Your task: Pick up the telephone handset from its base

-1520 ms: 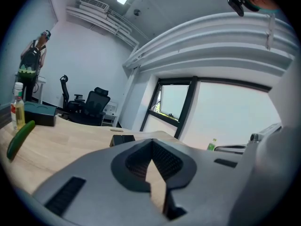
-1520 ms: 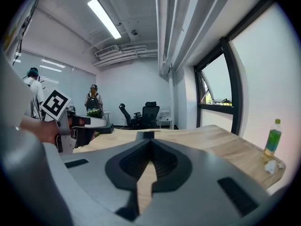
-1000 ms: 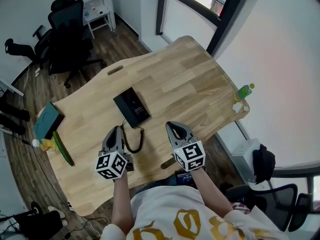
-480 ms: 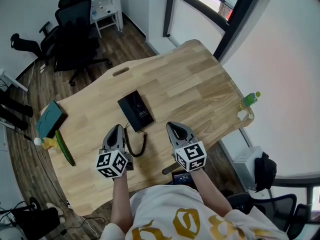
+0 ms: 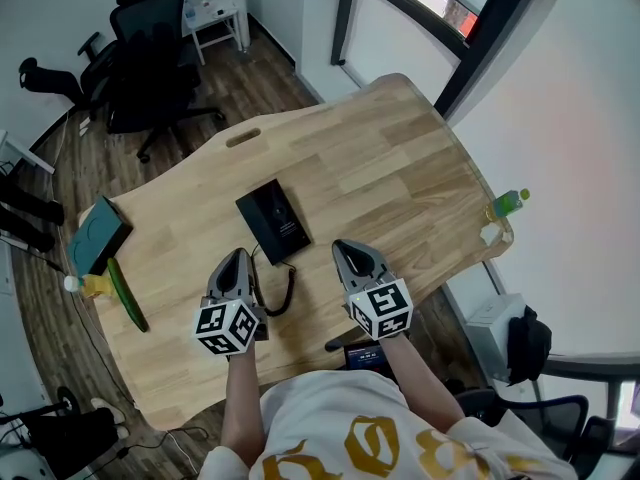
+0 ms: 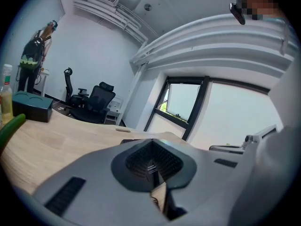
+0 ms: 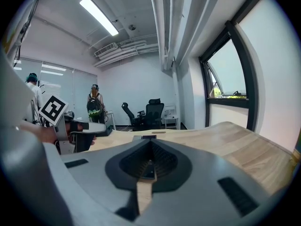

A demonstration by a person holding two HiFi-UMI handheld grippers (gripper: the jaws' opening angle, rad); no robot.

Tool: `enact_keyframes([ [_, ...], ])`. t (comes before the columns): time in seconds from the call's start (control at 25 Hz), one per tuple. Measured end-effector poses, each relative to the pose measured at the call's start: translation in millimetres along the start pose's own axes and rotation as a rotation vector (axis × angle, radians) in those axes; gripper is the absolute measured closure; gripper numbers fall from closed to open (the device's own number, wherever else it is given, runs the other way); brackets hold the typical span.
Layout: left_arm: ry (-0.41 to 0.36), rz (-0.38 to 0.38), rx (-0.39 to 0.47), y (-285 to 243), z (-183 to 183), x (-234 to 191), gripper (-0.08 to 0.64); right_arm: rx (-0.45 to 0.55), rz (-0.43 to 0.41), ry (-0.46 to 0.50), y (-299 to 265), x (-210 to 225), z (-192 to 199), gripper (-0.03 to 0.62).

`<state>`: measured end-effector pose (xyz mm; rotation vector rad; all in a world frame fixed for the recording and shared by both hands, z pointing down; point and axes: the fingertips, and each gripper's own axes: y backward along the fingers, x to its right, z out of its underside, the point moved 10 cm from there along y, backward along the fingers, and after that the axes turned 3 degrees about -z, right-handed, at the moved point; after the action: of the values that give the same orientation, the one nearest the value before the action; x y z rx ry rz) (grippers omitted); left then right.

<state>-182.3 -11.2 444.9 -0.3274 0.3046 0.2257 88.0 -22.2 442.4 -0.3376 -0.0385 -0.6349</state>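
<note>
- Jaws: left gripper (image 5: 238, 257) and right gripper (image 5: 349, 249) both have their jaws closed together, with nothing between them.
- Position: both are held over the near edge of the table (image 5: 380, 158), side by side and pointing towards the telephone.
- Task item: the handset (image 5: 262, 217) rests on its base (image 5: 286, 228), just beyond and between the two grippers. From above they read as one dark block, and the seam between them cannot be made out.
- Accessory: a coiled cord (image 5: 290, 286) loops from the near end of the telephone between the grippers, nearer the left.
- Step in hand, as judged: approach. One pair of jaws should open before arriving, span the handset across its narrow width and lift it straight off the base. The slack cord should be left free so the base is not dragged.
- Change since the earlier frame: the jaws are unchanged. The grippers sit only slightly closer to the telephone. The framing has drifted, so the green bottle (image 5: 508, 204) appears lower and further right.
</note>
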Motion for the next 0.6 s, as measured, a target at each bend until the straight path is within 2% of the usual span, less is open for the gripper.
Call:
enact_keyframes([
  [0.2, -0.004, -0.002, -0.020, -12.6, 6.0, -5.2, 0.555, -0.021, -0.011, -0.001, -14.4, 6.5, 3.2, 0.588],
  [0.6, 0.017, -0.037, -0.110, -41.7, 27.1, -20.4, 0.555, -0.097, -0.051, -0.036, -50.5, 19.9, 17.8, 0.587],
])
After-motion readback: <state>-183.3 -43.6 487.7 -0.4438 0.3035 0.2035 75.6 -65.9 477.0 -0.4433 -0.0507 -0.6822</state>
